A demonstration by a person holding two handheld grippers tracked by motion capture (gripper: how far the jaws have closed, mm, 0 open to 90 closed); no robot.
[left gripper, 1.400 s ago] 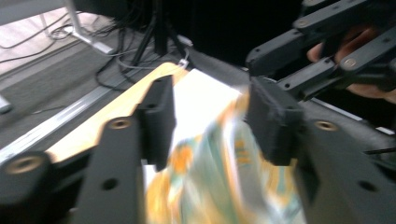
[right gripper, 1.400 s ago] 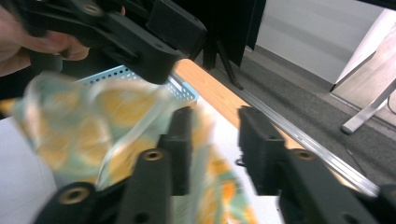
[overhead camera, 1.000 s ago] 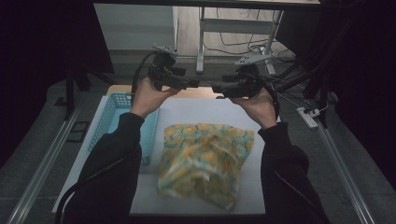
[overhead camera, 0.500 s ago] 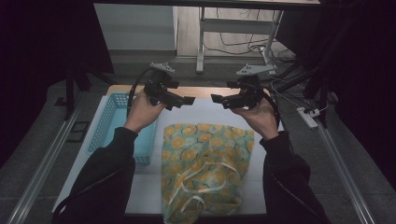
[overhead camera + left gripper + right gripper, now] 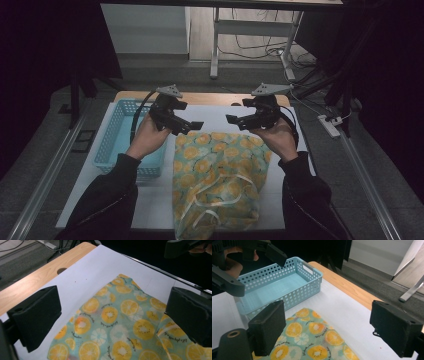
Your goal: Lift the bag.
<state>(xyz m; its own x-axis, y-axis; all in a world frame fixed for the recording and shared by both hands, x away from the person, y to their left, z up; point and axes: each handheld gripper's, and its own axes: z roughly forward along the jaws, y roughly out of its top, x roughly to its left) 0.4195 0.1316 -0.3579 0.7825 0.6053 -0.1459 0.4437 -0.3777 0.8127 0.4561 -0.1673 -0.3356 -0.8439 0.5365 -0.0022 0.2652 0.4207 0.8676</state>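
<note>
A teal cloth (image 5: 220, 175) printed with orange slices lies spread on the white mat (image 5: 210, 112), and its near end reaches the front edge. White straps (image 5: 220, 200) curl across its near half. My left gripper (image 5: 191, 126) hovers just above the cloth's far left corner and my right gripper (image 5: 234, 121) above the far right one, tips facing each other. Both have just been opening and nothing is between their jaws. The left gripper (image 5: 112, 302) looks down on the cloth (image 5: 117, 325). The right gripper (image 5: 332, 320) stands wide over the cloth's corner (image 5: 312, 345).
A light blue perforated basket (image 5: 112, 145) sits empty on the mat, left of the cloth, with its rim (image 5: 312, 270) close to the left hand. A wooden table edge (image 5: 210, 98) runs behind the mat. Dark frame rails flank the table.
Both grippers have come down and nearer, from above the table's far edge to the cloth's far corners. The cloth went from a bunched heap to a long, flatter spread.
</note>
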